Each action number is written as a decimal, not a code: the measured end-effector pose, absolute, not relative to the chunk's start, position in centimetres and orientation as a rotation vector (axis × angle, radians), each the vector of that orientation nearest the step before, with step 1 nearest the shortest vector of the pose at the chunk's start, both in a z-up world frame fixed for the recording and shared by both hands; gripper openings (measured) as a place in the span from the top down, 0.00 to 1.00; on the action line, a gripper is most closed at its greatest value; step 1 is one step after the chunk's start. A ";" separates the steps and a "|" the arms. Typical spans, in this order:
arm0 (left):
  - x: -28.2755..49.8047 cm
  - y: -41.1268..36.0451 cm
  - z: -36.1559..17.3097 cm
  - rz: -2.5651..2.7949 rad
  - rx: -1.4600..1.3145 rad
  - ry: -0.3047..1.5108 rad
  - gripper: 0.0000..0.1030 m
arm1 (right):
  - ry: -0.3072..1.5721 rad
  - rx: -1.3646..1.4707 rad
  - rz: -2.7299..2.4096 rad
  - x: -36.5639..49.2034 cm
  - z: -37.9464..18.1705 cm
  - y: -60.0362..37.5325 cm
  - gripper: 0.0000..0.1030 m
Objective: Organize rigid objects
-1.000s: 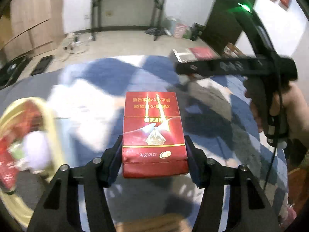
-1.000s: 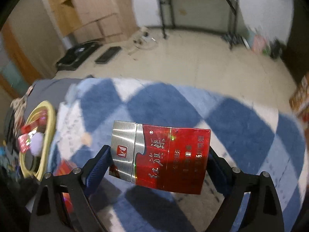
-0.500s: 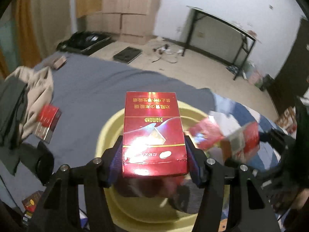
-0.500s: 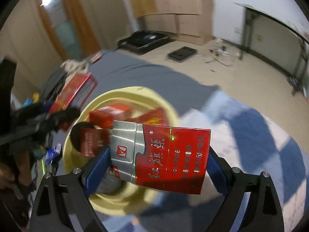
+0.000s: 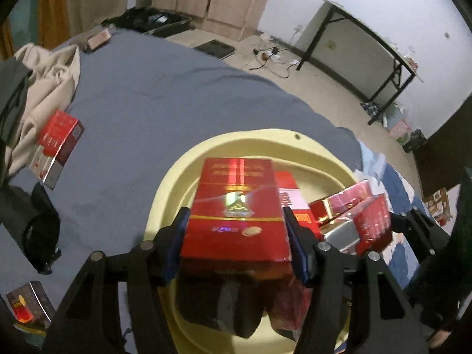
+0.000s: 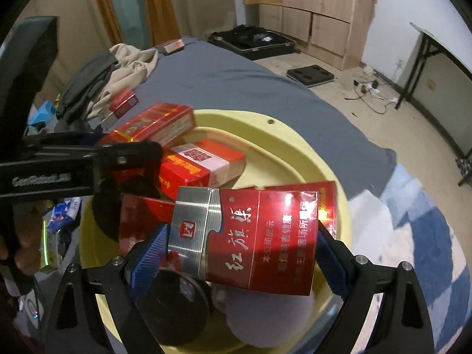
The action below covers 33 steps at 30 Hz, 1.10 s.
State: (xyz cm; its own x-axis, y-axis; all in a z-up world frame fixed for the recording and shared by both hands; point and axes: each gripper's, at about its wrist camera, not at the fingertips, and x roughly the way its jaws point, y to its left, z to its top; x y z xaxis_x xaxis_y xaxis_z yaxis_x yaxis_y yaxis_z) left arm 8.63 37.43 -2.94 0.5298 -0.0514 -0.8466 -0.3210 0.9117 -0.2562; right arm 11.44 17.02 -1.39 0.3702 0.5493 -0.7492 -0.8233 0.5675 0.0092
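Red cigarette pack between the left gripper jaws as they open, silver-and-red pack clamped in the right gripper (both above the yellow basin).

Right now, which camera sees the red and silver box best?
The right wrist view: the red and silver box fills the middle, front face readable. The left wrist view shows it small, edge-on at the right side.

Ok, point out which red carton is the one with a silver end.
The red carton with the silver end, between the right gripper pads, over the yellow basin. The carton in the opening left gripper is all red.
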 end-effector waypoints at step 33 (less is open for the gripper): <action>-2.7 16.6 -7.8 0.635 -0.378 0.891 0.00 | 0.605 -0.580 0.945 10.3 -9.7 1.7 0.00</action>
